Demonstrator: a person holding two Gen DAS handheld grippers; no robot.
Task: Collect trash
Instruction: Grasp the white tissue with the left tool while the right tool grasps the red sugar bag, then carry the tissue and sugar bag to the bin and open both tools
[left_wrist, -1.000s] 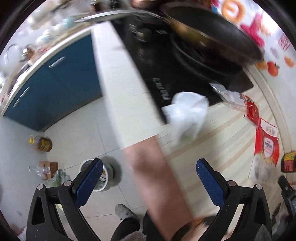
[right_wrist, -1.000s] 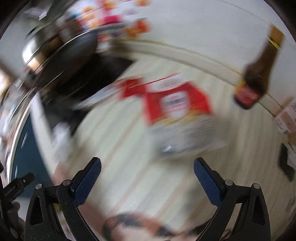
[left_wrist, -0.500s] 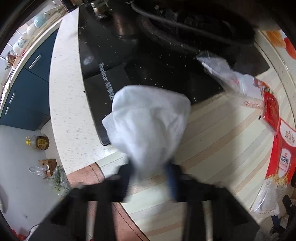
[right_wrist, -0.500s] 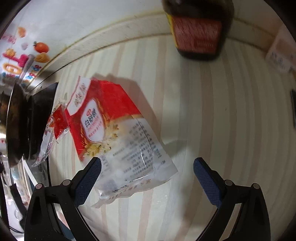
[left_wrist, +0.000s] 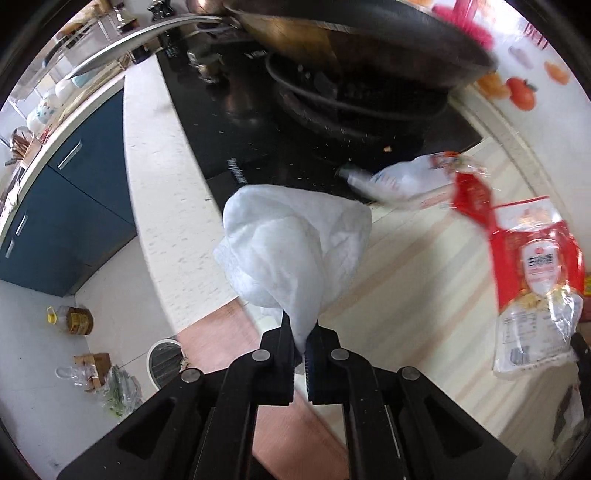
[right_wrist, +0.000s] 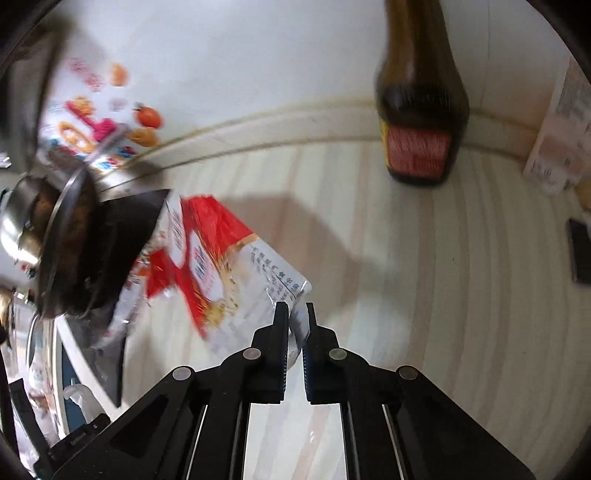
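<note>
The crumpled white tissue (left_wrist: 291, 251) hangs off the desk (left_wrist: 406, 295), pinched by its lower tip in the left tongs (left_wrist: 301, 341), with the stove (left_wrist: 295, 147) at twelve o'clock behind it. Only a thin tail sits between the pads, so a quick swing could pull it free. The red-and-clear empty packet (right_wrist: 221, 280) is nipped at one corner by the right tongs (right_wrist: 295, 325); slick film may slide out. Its far end lies against the wok (right_wrist: 62, 243) at nine o'clock and could snag there. A sauce bottle (right_wrist: 421, 122) stands at one o'clock, clear.
</note>
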